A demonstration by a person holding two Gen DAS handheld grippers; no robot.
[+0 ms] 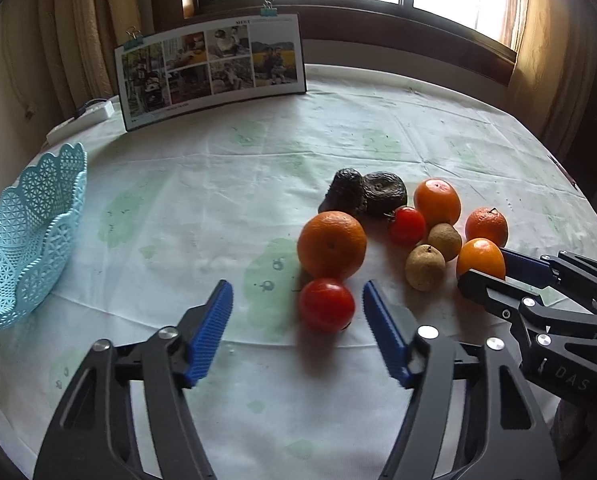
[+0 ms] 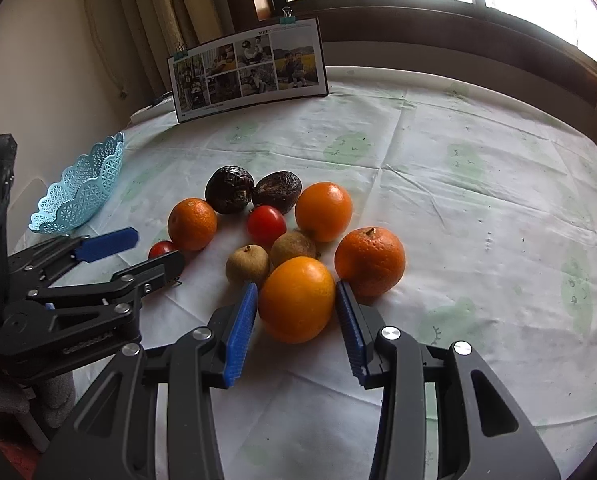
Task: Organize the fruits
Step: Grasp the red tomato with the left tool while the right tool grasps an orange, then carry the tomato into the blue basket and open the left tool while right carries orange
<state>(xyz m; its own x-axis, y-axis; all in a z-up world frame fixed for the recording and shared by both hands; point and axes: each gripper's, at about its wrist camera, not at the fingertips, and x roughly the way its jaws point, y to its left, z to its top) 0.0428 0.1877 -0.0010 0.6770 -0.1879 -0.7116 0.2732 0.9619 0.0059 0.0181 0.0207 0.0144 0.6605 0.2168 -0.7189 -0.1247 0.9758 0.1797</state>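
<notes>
Right tongs (image 2: 296, 312), spread wide, already straddle the nearest orange (image 2: 296, 300); left tongs (image 1: 298, 308), equally wide, face a tomato (image 1: 326, 305) dead ahead.

Home dining corner (curtains (image 1: 78, 32), family photo calendar (image 1: 212, 66), tablecloth (image 1: 226, 184))

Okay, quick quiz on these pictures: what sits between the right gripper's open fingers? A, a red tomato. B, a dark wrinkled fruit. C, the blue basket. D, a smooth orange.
D: in the right wrist view the right gripper has its jaws open on either side of the smooth orange, which rests on the tablecloth; whether the pads touch it is unclear.
</notes>
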